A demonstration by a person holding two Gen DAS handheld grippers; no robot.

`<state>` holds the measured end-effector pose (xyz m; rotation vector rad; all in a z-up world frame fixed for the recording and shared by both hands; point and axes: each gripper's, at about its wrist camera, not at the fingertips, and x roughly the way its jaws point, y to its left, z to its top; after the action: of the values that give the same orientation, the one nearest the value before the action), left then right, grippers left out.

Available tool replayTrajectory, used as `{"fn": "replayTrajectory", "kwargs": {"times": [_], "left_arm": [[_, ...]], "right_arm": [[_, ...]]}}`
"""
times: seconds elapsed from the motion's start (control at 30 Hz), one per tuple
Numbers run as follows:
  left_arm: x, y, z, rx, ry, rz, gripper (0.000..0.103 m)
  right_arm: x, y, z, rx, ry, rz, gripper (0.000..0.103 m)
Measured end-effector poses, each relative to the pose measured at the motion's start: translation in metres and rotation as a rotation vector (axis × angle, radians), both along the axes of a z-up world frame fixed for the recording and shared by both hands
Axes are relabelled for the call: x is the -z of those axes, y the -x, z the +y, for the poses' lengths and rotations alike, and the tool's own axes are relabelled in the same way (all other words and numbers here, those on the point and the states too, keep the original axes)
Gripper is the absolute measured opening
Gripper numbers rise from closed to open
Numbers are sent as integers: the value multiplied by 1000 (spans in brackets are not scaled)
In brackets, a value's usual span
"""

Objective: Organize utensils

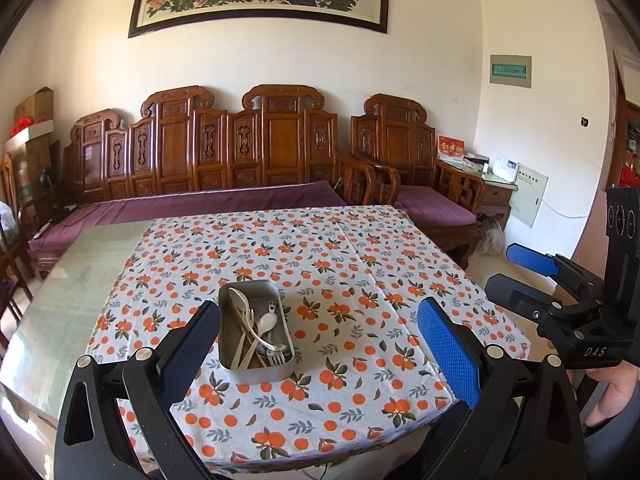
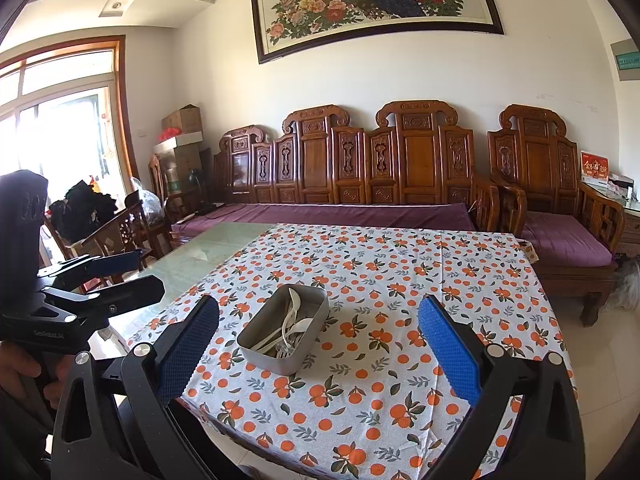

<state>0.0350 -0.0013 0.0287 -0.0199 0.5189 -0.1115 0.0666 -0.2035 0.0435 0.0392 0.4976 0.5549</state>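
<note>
A rectangular metal tin (image 1: 260, 374) stands on the orange-print tablecloth (image 1: 352, 248), near its front edge. Inside lie several utensils (image 1: 256, 328): cream spoons, a cream fork, a metal fork and a small spoon with a face. My left gripper (image 1: 319, 306) is open and empty, hovering just short of the tin, which sits near its left finger. My right gripper (image 2: 320, 304) is also open and empty, with the tin (image 2: 272, 356) and utensils (image 2: 292, 328) ahead between its fingers. Each gripper shows in the other's view, the right (image 1: 516, 276) and the left (image 2: 140, 276).
The cloth covers the right part of a glass-topped table (image 1: 72, 288). A carved wooden sofa (image 1: 240, 152) with purple cushions runs along the wall behind, with an armchair (image 2: 560, 208) to the right. A hand (image 1: 616, 392) holds the right gripper's handle.
</note>
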Motion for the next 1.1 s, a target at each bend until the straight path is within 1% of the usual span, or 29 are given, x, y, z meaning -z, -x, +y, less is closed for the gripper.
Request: {"fn": "replayTrajectory", "kwargs": {"times": [1.1], "left_arm": [[-2, 4, -4, -8, 1, -13, 95]], "right_arm": [[1, 0, -1, 0, -2, 0, 100]]}}
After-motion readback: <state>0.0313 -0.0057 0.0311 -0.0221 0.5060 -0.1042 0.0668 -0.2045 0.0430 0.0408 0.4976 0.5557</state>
